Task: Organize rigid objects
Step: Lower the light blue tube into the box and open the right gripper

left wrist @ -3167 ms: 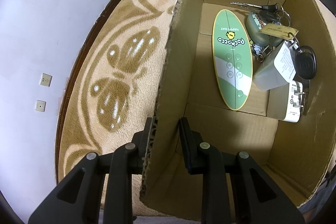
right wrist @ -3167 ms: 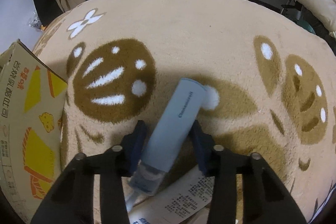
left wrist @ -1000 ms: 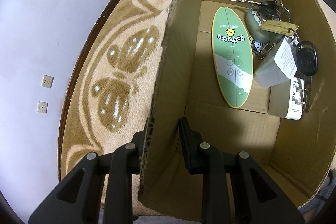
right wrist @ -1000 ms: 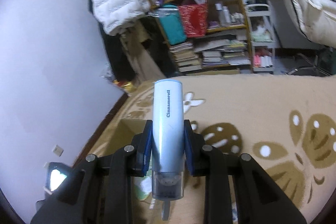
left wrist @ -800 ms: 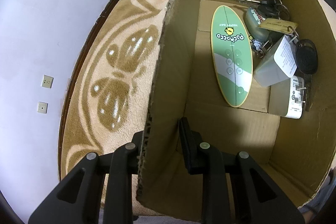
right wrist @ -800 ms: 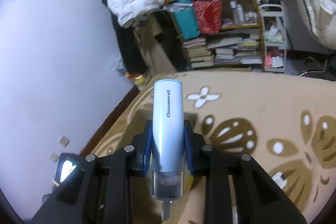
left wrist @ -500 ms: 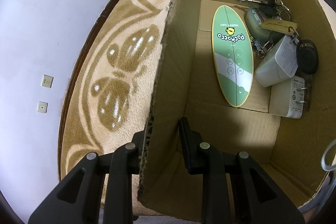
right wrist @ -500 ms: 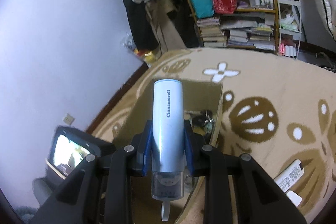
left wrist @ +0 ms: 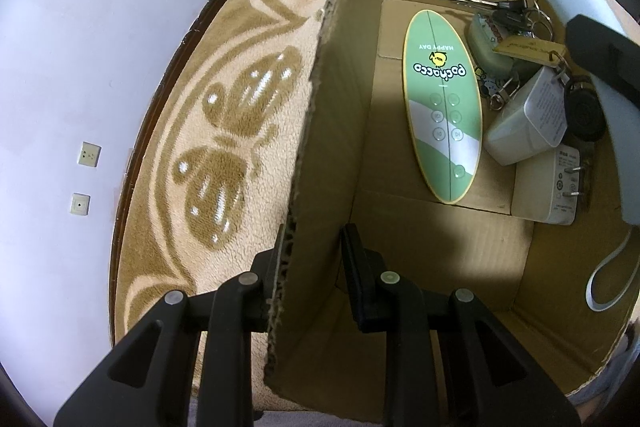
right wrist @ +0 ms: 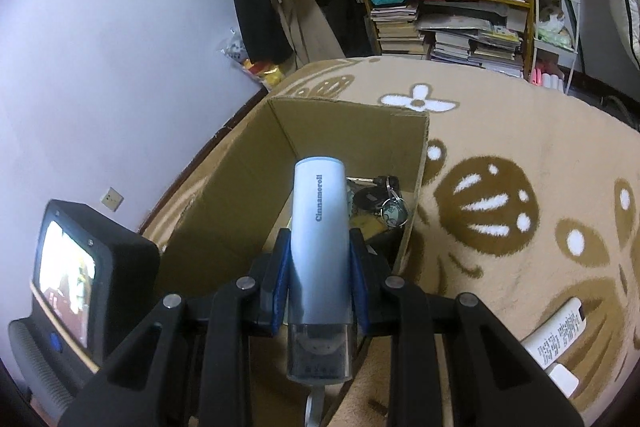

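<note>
The step in hand is the drop-off: the right tool (right wrist: 319, 281) is clamped on the pale blue cylinder (right wrist: 319, 239), held above the open cardboard box (right wrist: 236, 195) and pointing into it. The left tool (left wrist: 313, 259) is closed on the box's near wall, steadying it. The next move calls for lowering the cylinder toward the bare floor of the box and parting the fingers there. The left wrist view shows what the other hides: the green oval remote (left wrist: 443, 103), the bunch of keys (left wrist: 516, 15) and two white chargers (left wrist: 528, 125) already inside. The right wrist view alone shows a white item, probably another remote (right wrist: 556, 335), lying on the rug (right wrist: 520, 131).
</note>
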Action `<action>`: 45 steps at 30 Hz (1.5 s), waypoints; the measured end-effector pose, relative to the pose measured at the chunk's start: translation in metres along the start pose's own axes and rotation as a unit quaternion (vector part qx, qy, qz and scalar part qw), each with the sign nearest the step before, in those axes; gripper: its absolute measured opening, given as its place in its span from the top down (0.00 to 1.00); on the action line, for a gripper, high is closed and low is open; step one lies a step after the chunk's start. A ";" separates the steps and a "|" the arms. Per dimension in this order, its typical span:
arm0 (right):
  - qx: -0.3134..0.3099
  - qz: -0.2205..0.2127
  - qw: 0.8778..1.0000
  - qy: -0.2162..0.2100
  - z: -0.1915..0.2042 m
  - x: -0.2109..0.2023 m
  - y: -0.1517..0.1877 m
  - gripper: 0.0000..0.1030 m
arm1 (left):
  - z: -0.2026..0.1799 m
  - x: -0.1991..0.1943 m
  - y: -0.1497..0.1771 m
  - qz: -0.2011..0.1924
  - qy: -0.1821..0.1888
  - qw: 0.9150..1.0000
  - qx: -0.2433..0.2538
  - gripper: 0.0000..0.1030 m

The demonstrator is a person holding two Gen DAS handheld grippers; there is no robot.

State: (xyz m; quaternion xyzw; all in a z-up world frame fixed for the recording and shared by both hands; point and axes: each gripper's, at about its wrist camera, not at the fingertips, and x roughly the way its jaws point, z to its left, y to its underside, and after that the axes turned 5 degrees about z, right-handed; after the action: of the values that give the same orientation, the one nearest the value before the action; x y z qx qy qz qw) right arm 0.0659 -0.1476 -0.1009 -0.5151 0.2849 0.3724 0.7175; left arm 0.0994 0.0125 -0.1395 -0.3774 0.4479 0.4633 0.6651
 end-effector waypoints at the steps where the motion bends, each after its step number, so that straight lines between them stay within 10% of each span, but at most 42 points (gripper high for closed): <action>1: -0.001 0.001 1.000 0.002 0.000 0.002 0.000 0.72 | 0.000 0.000 0.000 0.000 0.001 1.000 0.000 0.77; 45: -0.079 0.007 0.996 0.049 0.010 0.009 -0.014 0.63 | 0.003 0.001 0.001 -0.001 0.004 1.000 -0.004 0.76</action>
State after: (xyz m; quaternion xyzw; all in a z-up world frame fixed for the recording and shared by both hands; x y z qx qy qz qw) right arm 0.0827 -0.1382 -0.0978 -0.5861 0.2930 0.3728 0.6570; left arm 0.0990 0.0163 -0.1391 -0.3821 0.4482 0.4632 0.6623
